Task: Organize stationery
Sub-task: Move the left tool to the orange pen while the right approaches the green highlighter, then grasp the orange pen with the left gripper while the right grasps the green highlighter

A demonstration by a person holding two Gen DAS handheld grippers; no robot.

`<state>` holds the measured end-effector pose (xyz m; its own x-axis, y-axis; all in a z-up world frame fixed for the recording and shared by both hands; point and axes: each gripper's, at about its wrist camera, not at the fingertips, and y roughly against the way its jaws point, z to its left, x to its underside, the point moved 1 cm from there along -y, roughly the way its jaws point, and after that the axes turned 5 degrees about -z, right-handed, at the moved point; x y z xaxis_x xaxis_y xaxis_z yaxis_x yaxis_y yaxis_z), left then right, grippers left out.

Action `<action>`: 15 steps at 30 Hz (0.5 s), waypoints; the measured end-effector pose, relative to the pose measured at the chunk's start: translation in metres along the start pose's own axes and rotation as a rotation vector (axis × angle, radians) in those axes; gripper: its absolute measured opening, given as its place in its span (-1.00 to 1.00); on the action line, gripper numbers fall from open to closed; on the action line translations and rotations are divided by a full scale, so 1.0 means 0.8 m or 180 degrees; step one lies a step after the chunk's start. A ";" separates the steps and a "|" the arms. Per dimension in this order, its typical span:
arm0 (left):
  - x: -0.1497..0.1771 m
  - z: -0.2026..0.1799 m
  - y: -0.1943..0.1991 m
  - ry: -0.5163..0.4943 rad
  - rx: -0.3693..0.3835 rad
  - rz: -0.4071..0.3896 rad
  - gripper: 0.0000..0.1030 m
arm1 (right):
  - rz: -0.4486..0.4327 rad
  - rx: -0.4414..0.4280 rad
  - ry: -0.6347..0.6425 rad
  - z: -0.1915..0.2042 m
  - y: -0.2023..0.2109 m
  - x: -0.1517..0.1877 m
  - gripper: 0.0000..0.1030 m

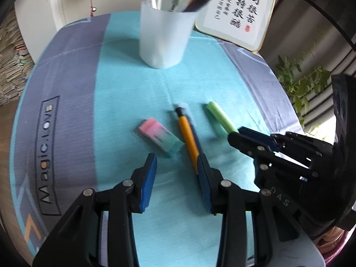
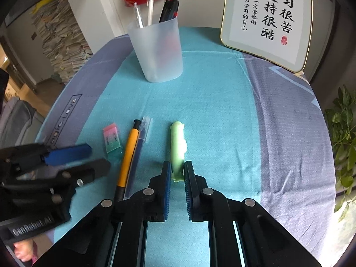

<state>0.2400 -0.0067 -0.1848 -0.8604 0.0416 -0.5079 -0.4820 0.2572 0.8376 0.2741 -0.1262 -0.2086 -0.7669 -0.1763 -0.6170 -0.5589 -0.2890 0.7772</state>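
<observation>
A translucent cup [image 1: 163, 37] [image 2: 156, 51] with several pens stands at the back of the table. On the turquoise cloth lie a pink-green eraser [image 1: 161, 139] [image 2: 112, 138], an orange pen [image 1: 188, 136] [image 2: 128, 155] beside a blue pen [image 2: 139, 146], and a light green pen [image 1: 220, 116] [image 2: 178, 146]. My right gripper [image 2: 177, 170] [image 1: 233, 133] is shut on the green pen's near end. My left gripper [image 1: 176, 162] [image 2: 98, 155] is open and empty, just short of the eraser and the orange pen.
A framed calligraphy board [image 2: 267, 20] [image 1: 235, 11] leans at the back right. A green plant [image 2: 342, 133] stands off the table's right edge. Stacks of paper [image 2: 60, 40] are at the far left.
</observation>
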 end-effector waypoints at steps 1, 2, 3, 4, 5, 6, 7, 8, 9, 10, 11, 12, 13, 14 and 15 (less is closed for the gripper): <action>0.000 -0.003 -0.002 -0.0022 -0.0001 0.0010 -0.32 | -0.0004 -0.0004 -0.0004 0.000 0.001 0.000 -0.75; 0.002 -0.007 -0.006 -0.0053 -0.0001 0.0029 -0.34 | -0.0007 -0.0008 -0.0008 -0.001 0.002 0.000 -0.75; 0.002 -0.010 -0.008 -0.0066 -0.0002 0.0047 -0.35 | -0.0005 -0.0013 -0.0013 -0.001 0.003 0.000 -0.75; 0.003 -0.011 -0.012 -0.0071 0.0010 0.0072 -0.35 | -0.0002 -0.0018 -0.0018 -0.002 0.003 0.001 -0.75; 0.004 -0.011 -0.016 -0.0050 0.0052 0.0110 -0.36 | -0.0005 -0.0024 -0.0022 -0.002 0.004 0.001 -0.75; 0.004 -0.010 -0.019 -0.0022 0.0075 0.0130 -0.40 | -0.0011 -0.0029 -0.0031 -0.003 0.006 0.001 -0.75; 0.003 -0.010 -0.021 0.0008 0.0092 0.0128 -0.43 | -0.0012 -0.0033 -0.0037 -0.004 0.007 0.001 -0.75; 0.001 -0.008 -0.021 0.0033 0.0106 0.0110 -0.47 | -0.0015 -0.0037 -0.0043 -0.004 0.008 0.001 -0.75; 0.000 -0.008 -0.021 0.0051 0.0126 0.0112 -0.55 | -0.0021 -0.0041 -0.0049 -0.005 0.009 0.002 -0.75; -0.002 -0.006 -0.023 0.0087 0.0165 0.0120 -0.59 | -0.0026 -0.0043 -0.0055 -0.005 0.011 0.002 -0.75; -0.004 -0.005 -0.024 0.0116 0.0185 0.0122 -0.59 | -0.0025 -0.0046 -0.0061 -0.005 0.011 0.002 -0.75; -0.006 -0.005 -0.025 0.0135 0.0188 0.0113 -0.56 | -0.0024 -0.0052 -0.0065 -0.006 0.011 0.002 -0.75; -0.009 -0.005 -0.026 0.0156 0.0188 0.0110 -0.56 | -0.0028 -0.0054 -0.0072 -0.006 0.011 0.002 -0.75; -0.011 -0.004 -0.028 0.0184 0.0194 0.0115 -0.57 | -0.0031 -0.0056 -0.0076 -0.006 0.011 0.002 -0.75; -0.014 -0.005 -0.029 0.0191 0.0178 0.0109 -0.58 | -0.0033 -0.0058 -0.0083 -0.006 0.011 0.002 -0.75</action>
<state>0.2600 -0.0174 -0.1981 -0.8854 -0.0062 -0.4648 -0.4436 0.3101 0.8408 0.2697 -0.1339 -0.2031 -0.7692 -0.1488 -0.6214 -0.5611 -0.3079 0.7683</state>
